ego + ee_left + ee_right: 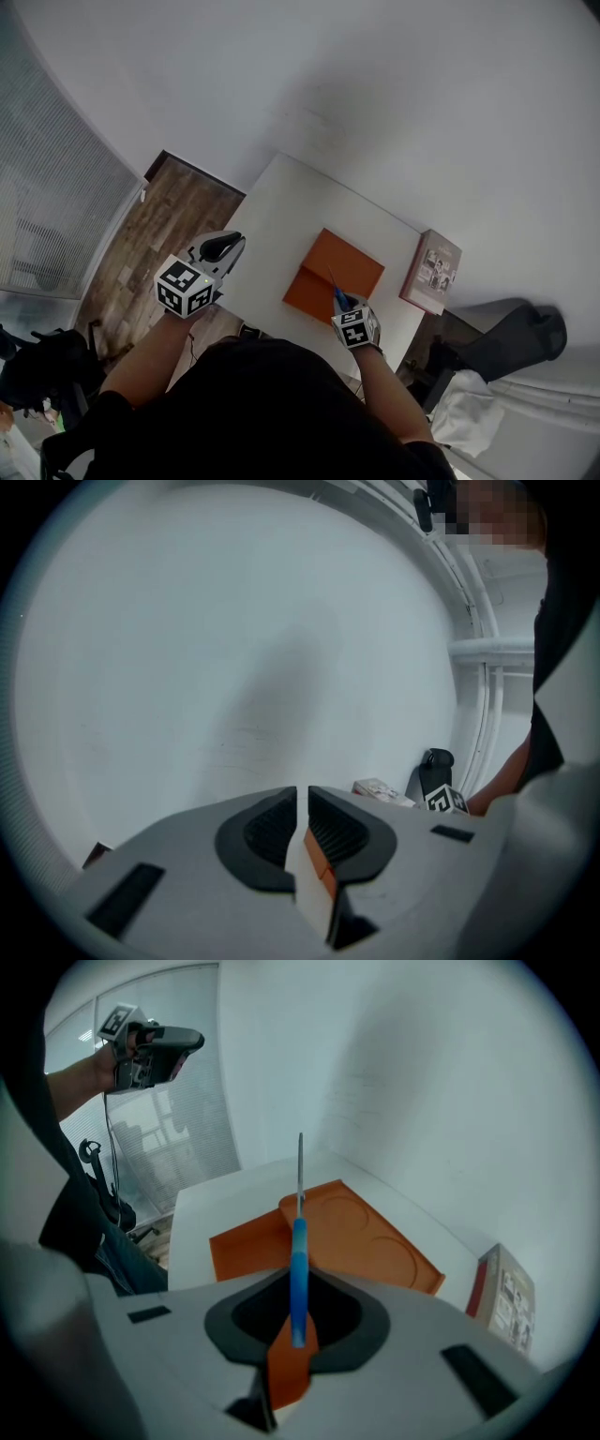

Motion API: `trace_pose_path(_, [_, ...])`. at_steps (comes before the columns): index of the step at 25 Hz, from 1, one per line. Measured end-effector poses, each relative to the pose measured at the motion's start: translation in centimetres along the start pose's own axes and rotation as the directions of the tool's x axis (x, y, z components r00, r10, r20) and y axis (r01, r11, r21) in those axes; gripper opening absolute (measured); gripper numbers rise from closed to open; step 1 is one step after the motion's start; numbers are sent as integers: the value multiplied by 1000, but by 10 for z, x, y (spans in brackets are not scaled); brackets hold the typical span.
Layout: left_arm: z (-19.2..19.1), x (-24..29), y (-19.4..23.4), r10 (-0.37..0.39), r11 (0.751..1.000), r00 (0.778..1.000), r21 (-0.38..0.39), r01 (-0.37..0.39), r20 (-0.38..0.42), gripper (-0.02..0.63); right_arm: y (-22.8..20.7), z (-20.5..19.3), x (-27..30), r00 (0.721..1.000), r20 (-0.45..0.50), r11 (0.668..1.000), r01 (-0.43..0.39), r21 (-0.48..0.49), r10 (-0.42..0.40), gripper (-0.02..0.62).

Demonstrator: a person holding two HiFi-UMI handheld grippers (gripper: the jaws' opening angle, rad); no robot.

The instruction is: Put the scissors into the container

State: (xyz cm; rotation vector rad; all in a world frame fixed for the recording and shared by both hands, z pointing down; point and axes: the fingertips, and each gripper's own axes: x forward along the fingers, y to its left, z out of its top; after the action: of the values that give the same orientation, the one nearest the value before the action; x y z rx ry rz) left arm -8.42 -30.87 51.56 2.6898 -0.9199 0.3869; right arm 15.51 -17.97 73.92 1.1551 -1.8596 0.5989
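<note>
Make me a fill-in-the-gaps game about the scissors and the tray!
1. The scissors have a ____ handle.
2. The colour of the tray is ____.
3. The tray lies on a ____ table.
4. The jaws of the left gripper hold ____, while the right gripper holds the scissors.

Missing words: blue; orange; white; nothing.

Soft, even indoor light; daylight comes through the blinds (pixel 56 187) at left. A faint broad shadow lies on the white wall (pixel 272 696). Both gripper views show heavy fisheye bending and dark vignetted corners. Close foreground is slightly soft.
</note>
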Motion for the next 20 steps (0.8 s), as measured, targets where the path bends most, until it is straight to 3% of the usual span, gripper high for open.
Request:
trace_pose_path(15, [-11,-16,12,25,1000,999,-13,-25,-23,44,23,-40,39,985,-171,982,-63,-178,32,44])
trace_pose_path(20, [-15,-16,16,27,1000,999,-15,-27,-35,44,19,-50,51,970,-244,966,-57,-252,-6,44])
